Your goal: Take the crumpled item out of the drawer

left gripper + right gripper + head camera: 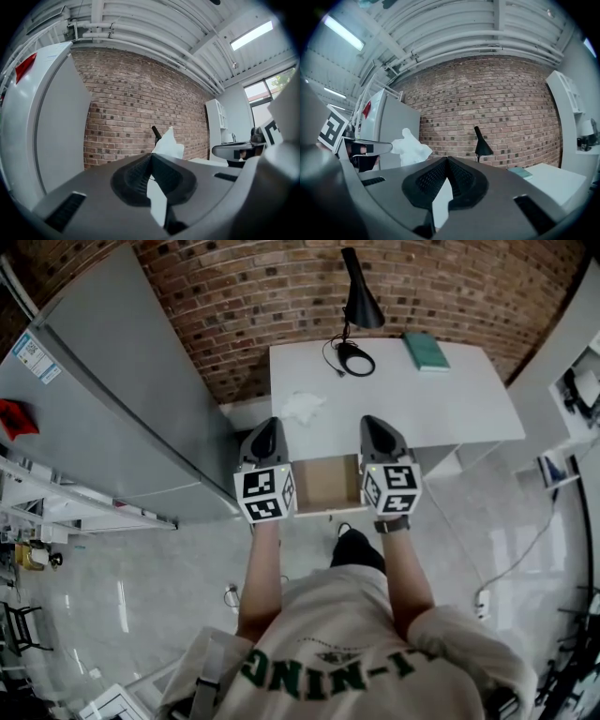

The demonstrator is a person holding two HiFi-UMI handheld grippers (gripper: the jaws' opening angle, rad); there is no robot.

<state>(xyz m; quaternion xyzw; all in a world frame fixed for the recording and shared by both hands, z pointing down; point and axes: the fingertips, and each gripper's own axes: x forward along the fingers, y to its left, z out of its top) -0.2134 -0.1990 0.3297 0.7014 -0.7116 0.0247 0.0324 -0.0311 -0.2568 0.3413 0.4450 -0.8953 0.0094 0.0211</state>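
Observation:
A white crumpled tissue point(302, 407) sticks out past the tip of my left gripper point(269, 427), which is shut on it above the white desk point(469, 409). In the left gripper view the tissue point(169, 144) pokes up from between the closed jaws of the left gripper point(152, 157). The right gripper view shows the tissue point(411, 148) held at the left gripper's tip. My right gripper point(375, 425) hovers level with the left one, its jaws shut and empty point(446, 161). Between the two grippers the brown drawer point(328, 482) stands open, with nothing visible inside.
A black desk lamp point(360, 298) with its coiled cable and a green book point(427, 351) sit at the back of the desk. A tall grey cabinet point(112, 399) stands to the left and white shelves point(581, 381) to the right. A brick wall is behind.

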